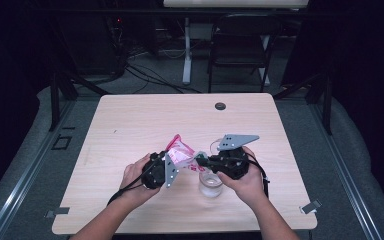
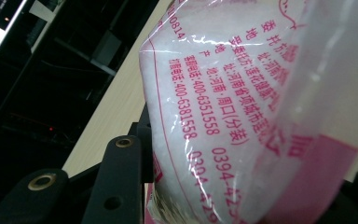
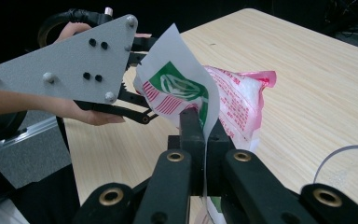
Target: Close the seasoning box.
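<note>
A plastic bag (image 1: pixel 181 151) of white granules with pink print is held up over the middle of the wooden table (image 1: pixel 130 125). My left gripper (image 1: pixel 175 161) is shut on the bag's body; in the left gripper view the bag (image 2: pixel 242 93) sits between the black jaws. From the right, my right gripper (image 1: pixel 200 163) is shut on a corner flap of the bag. In the right gripper view its jaws (image 3: pixel 200 122) pinch a white flap (image 3: pixel 177 84) with green and red print. A clear glass (image 1: pixel 211 186) stands on the table under the right hand.
A black round plug (image 1: pixel 220 106) sits near the table's far edge. Behind the table stand a folding chair (image 1: pixel 242 42) and a white table leg (image 1: pixel 186 50), with cables on the floor. Metal clips (image 1: pixel 311 206) lie at the table's near corners.
</note>
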A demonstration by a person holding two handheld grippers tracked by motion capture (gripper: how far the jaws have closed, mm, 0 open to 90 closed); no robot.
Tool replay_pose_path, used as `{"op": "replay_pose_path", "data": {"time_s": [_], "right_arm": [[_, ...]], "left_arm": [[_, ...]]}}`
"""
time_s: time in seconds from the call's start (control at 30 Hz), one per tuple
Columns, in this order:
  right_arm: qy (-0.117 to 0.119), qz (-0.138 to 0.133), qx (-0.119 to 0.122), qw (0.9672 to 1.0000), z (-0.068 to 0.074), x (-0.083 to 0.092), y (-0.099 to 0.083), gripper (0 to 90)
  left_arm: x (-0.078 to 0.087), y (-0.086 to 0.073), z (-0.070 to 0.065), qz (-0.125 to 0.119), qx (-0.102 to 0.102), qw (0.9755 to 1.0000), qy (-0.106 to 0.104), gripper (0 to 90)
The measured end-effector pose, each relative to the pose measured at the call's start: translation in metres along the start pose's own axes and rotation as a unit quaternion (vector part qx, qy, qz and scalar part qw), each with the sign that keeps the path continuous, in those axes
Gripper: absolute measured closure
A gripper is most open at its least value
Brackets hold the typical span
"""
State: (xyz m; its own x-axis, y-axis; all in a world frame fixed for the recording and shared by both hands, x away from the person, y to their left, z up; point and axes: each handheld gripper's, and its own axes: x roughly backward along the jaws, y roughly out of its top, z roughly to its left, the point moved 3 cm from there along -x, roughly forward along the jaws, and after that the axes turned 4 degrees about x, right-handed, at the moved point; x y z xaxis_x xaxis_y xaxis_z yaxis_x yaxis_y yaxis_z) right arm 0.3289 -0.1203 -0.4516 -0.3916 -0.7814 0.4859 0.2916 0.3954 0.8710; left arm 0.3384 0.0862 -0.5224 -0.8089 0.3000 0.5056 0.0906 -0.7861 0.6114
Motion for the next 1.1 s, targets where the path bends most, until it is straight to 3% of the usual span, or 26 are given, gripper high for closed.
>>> {"op": "replay_pose_path", "data": {"time_s": [0.33, 0.4, 0.9, 0.97, 1.1], "right_arm": [[-0.006, -0.016, -0.002, 0.9999, 0.000, 0.006, -0.004, 90.0], [-0.009, -0.019, -0.004, 0.9998, 0.000, 0.006, -0.005, 90.0], [-0.015, -0.030, -0.008, 0.9994, -0.002, 0.013, -0.014, 90.0], [-0.018, -0.028, -0.008, 0.9994, -0.002, 0.013, -0.015, 90.0], [-0.016, -0.030, -0.011, 0.9994, -0.002, 0.014, -0.018, 90.0]], "left_arm": [[0.000, 0.008, 0.000, -0.013, -0.027, 0.9991, 0.030, 62.9], [0.001, 0.009, 0.000, -0.006, -0.044, 0.9983, 0.037, 63.0], [0.001, 0.017, -0.004, -0.014, -0.078, 0.9945, 0.069, 63.0], [0.001, 0.017, -0.006, -0.009, -0.097, 0.9924, 0.074, 63.0], [0.001, 0.019, -0.007, -0.006, -0.104, 0.9916, 0.076, 63.0]]}}
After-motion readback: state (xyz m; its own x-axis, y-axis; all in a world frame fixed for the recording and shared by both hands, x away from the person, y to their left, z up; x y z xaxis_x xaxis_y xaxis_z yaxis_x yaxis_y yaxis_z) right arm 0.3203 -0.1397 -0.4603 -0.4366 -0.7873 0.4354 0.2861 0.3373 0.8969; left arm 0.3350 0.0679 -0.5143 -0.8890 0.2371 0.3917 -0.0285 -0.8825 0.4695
